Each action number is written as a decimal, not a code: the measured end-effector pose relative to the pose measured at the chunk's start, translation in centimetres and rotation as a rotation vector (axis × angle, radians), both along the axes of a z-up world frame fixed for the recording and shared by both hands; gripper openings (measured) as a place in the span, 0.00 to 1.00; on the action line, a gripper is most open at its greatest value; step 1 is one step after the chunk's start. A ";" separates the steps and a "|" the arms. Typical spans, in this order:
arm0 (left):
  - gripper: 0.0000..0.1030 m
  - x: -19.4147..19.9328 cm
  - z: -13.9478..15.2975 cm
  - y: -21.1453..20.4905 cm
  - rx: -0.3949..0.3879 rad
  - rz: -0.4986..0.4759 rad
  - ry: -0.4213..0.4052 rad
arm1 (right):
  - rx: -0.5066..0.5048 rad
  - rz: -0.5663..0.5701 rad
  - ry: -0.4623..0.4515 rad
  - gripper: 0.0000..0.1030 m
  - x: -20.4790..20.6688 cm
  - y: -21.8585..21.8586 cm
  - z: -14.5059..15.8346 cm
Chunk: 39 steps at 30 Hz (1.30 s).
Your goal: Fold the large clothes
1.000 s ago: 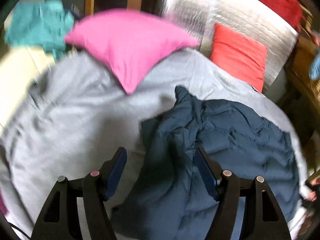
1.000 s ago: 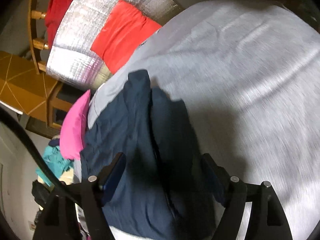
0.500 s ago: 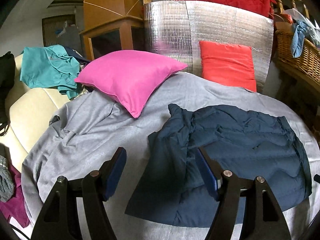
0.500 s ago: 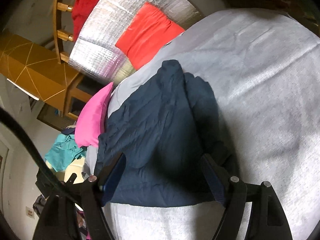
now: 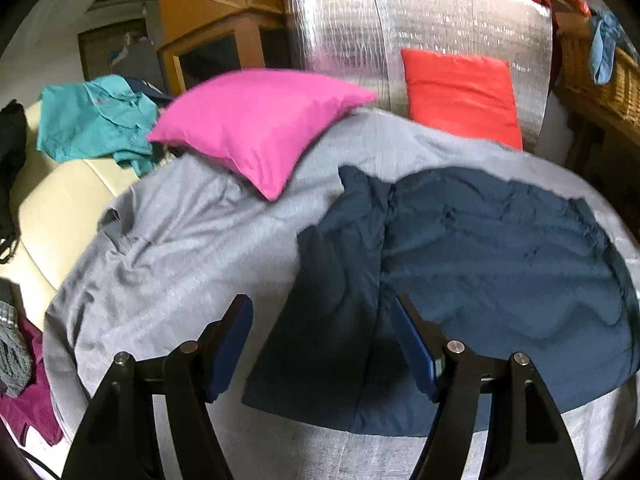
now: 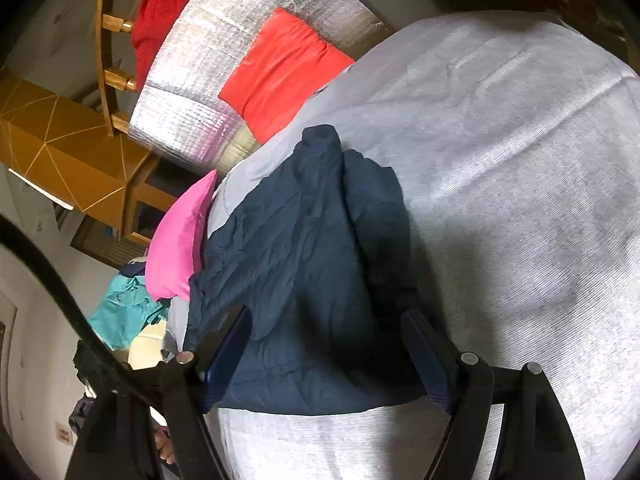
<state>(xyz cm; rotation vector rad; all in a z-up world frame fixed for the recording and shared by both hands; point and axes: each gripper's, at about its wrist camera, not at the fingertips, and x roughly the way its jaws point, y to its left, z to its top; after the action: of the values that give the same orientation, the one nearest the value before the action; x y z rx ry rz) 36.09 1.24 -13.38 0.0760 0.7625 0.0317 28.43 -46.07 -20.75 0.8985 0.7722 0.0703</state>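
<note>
A dark navy quilted jacket (image 5: 460, 272) lies crumpled and partly folded on a grey sheet (image 5: 180, 248) that covers the bed. In the left wrist view my left gripper (image 5: 324, 308) hovers open above the jacket's left part, nothing between its blue pads. The right wrist view shows the same jacket (image 6: 304, 280) from its other side, lying on the sheet (image 6: 520, 180). My right gripper (image 6: 324, 320) stands open over the jacket's near edge, its pads apart and not pressing the cloth.
A pink pillow (image 5: 256, 124) rests at the sheet's far edge, a red cushion (image 5: 460, 96) against a silver foil panel (image 5: 352, 28) behind. Teal clothing (image 5: 92, 120) lies on a cream seat at left, a wicker basket (image 5: 600, 80) at right. Purple cloth (image 5: 32, 404) hangs lower left.
Both views have drawn back from the jacket, so more of it and of the sheet shows. The jacket lies as it did. Both grippers stay open.
</note>
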 end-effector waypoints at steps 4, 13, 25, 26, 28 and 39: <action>0.73 2.1 -2.5 1.6 -0.149 -0.011 0.160 | 0.014 -0.013 0.005 0.77 -0.1 -0.8 -0.3; 0.78 4.0 -4.7 6.0 -0.379 0.023 0.259 | 0.042 -0.039 0.048 0.77 0.7 -2.6 -2.0; 0.87 5.1 -7.3 7.4 -0.524 0.016 0.360 | 0.027 0.014 0.103 0.82 4.2 -1.6 -4.8; 0.89 5.2 -7.6 7.3 -0.535 0.010 0.372 | 0.027 0.024 0.110 0.83 4.5 -1.4 -5.1; 0.91 5.3 -8.0 7.3 -0.567 -0.003 0.387 | 0.022 0.033 0.102 0.84 4.9 -0.9 -5.5; 0.91 5.0 -8.2 7.0 -0.634 -0.025 0.359 | -0.070 0.112 0.068 0.82 6.5 2.9 -5.4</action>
<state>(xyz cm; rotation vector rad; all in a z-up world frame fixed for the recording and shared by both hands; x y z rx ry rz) 41.14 8.21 -21.54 -0.5242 1.0990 -0.2529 34.96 -43.14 -26.15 0.7945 0.8835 0.1111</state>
